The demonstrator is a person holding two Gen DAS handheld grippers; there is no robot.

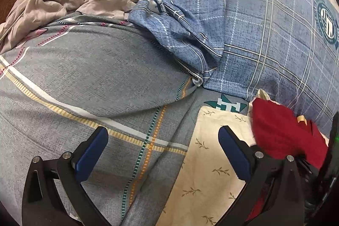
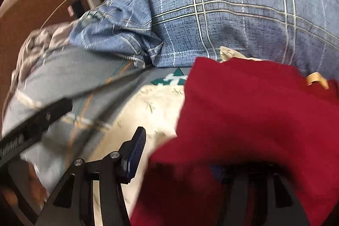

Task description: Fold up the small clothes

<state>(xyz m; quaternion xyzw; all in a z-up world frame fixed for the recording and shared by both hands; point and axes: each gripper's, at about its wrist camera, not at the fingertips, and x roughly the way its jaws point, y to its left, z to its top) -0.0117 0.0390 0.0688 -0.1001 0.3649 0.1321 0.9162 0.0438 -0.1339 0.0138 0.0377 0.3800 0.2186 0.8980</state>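
L gripper [image 1: 163, 151] wide open, low over grey bedsheet [image 1: 84, 77]

The left gripper [image 1: 163, 149] hangs with jaws wide apart over a grey plaid sheet [image 1: 84, 82]. A cream leaf-print cloth [image 1: 207, 173] lies below its right finger, a red garment [image 1: 281, 132] overlapping it beside a blue plaid pillow [image 1: 254, 24].
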